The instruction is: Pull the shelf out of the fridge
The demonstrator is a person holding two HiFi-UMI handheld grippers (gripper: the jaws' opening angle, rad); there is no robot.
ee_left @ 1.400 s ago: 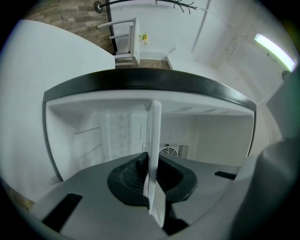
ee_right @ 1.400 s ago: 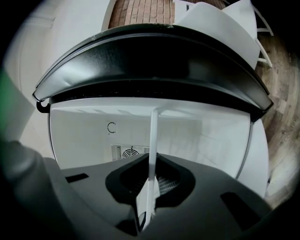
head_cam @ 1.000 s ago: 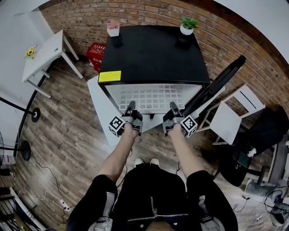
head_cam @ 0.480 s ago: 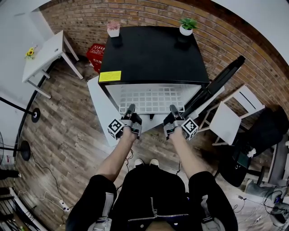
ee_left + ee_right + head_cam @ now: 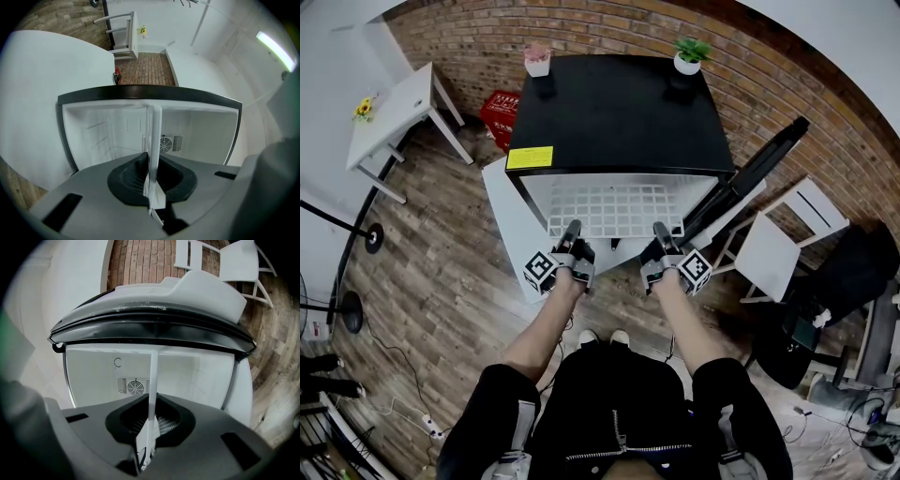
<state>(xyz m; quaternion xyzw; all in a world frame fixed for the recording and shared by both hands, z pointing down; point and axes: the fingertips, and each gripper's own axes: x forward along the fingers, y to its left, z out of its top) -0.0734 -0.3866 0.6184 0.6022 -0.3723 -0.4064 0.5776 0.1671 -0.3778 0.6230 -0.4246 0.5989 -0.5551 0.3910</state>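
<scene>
Shelf [image 5: 614, 208]: one, clamped by left gripper [image 5: 572, 229], right gripper [image 5: 659, 229].

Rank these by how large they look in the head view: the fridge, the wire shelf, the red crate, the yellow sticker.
1. fridge
2. wire shelf
3. red crate, partly hidden by the fridge
4. yellow sticker

A red-brown brick wall [image 5: 609, 23] backed the area, above a dark wood-plank floor [image 5: 431, 253]. A small white table [image 5: 394, 108] stood at left, a red plastic crate [image 5: 499, 112] near it. A white slatted chair [image 5: 773, 251] stood at right.
</scene>
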